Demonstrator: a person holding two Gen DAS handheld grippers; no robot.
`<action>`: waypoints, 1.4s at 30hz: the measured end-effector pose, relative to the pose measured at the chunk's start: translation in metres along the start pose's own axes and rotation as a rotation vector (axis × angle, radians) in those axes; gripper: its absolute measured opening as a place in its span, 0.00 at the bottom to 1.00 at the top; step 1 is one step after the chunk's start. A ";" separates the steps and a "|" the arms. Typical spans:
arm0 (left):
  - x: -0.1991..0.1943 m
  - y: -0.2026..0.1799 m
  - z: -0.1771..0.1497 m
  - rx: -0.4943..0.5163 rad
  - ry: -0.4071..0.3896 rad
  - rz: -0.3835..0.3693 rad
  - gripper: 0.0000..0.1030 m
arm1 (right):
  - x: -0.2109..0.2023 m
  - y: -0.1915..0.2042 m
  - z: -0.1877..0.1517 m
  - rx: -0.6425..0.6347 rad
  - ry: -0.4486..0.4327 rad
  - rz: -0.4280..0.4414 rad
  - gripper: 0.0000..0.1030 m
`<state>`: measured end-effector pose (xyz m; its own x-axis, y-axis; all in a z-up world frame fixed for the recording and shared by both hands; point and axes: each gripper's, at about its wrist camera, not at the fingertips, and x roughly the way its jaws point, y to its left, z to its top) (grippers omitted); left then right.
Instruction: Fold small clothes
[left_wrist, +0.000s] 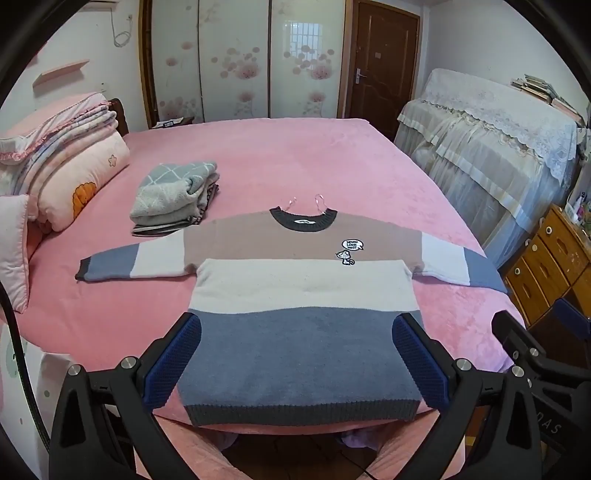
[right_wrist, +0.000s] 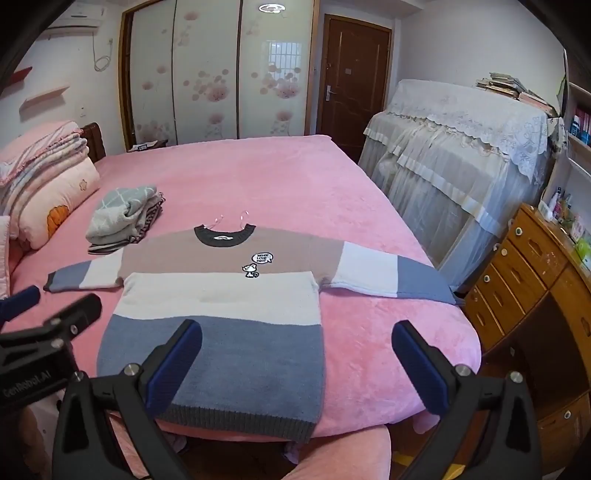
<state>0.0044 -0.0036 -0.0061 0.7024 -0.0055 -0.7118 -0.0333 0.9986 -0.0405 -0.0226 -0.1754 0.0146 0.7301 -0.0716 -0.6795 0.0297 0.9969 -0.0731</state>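
A small striped sweater (left_wrist: 295, 288) lies flat, face up, on the pink bed (left_wrist: 280, 162), sleeves spread, hem at the near edge. It has tan, white and blue bands, a dark collar and a cartoon patch. It also shows in the right wrist view (right_wrist: 221, 295). My left gripper (left_wrist: 299, 354) is open and empty, held above the sweater's blue band, one finger near each side. My right gripper (right_wrist: 295, 362) is open and empty above the sweater's lower right side. The left gripper shows at the left edge of the right wrist view (right_wrist: 55, 325).
A stack of folded clothes (left_wrist: 173, 195) sits on the bed beyond the left sleeve. Folded quilts and pillows (left_wrist: 62, 173) lie at the far left. A lace-covered piece of furniture (left_wrist: 491, 147) and a wooden dresser (left_wrist: 546, 266) stand to the right of the bed.
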 end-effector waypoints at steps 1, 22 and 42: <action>-0.001 -0.001 0.000 0.000 -0.003 0.004 1.00 | -0.001 -0.002 0.002 -0.002 -0.011 -0.003 1.00; -0.003 -0.014 -0.005 0.011 -0.013 0.001 1.00 | 0.011 -0.028 -0.016 0.072 0.000 0.072 1.00; 0.004 -0.009 -0.006 -0.020 0.040 -0.019 1.00 | 0.023 -0.028 -0.016 0.083 0.045 0.122 1.00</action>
<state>0.0035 -0.0126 -0.0125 0.6738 -0.0274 -0.7384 -0.0346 0.9971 -0.0685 -0.0180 -0.2051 -0.0105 0.7005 0.0508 -0.7118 0.0006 0.9974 0.0717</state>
